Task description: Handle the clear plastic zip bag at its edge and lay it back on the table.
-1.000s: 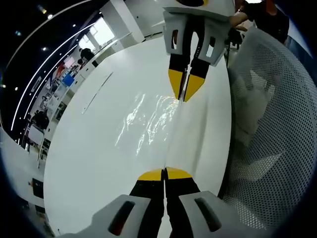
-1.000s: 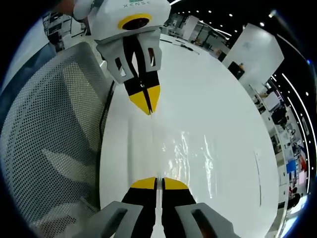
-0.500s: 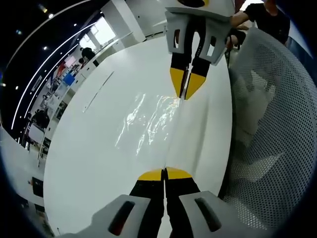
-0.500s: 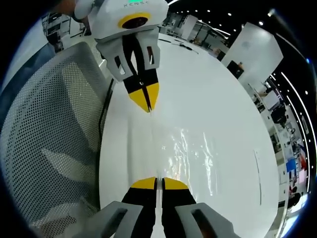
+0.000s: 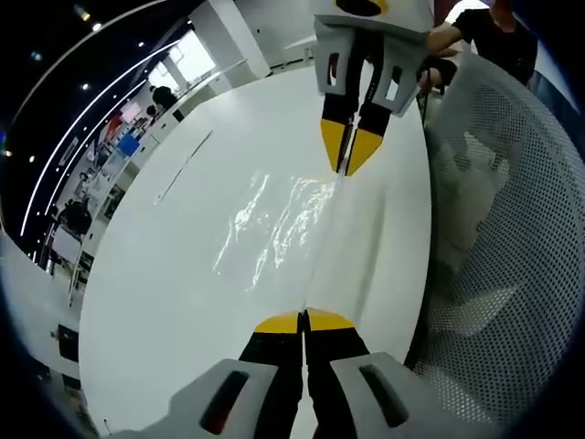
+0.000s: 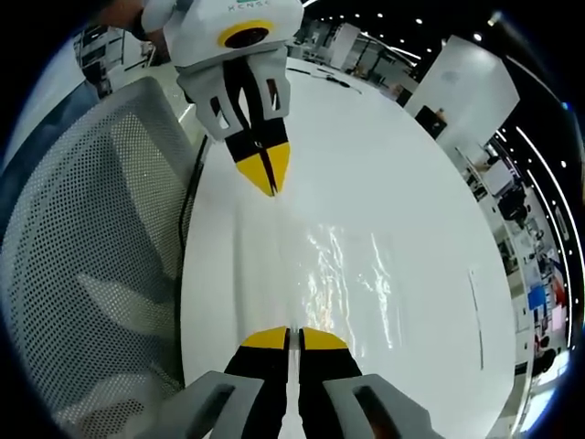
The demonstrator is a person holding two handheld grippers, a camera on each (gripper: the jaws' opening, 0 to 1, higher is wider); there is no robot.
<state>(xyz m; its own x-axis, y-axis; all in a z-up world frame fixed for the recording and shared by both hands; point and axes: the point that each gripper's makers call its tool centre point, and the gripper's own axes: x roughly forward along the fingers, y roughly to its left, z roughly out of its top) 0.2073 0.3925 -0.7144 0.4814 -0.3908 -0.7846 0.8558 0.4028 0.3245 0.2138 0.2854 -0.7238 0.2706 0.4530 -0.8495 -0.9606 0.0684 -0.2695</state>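
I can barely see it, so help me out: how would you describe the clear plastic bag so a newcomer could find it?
Start at the big white table beside the white mesh chair. Along the table edge nearest the chair, two yellow-tipped tongs face each other, left tongs and right tongs. The zip bag is the glossy, wrinkled film stretched between them, glinting against the matte tabletop.

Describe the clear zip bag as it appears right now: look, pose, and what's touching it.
The zip bag is clear, thin, glossy plastic with wrinkles that catch the light. It looks empty. It is stretched along one edge between the two hand-held grippers: the left hand-held gripper is shut on one end, the right hand-held gripper on the other. The rest spreads over the white table; whether it rests on it is unclear.
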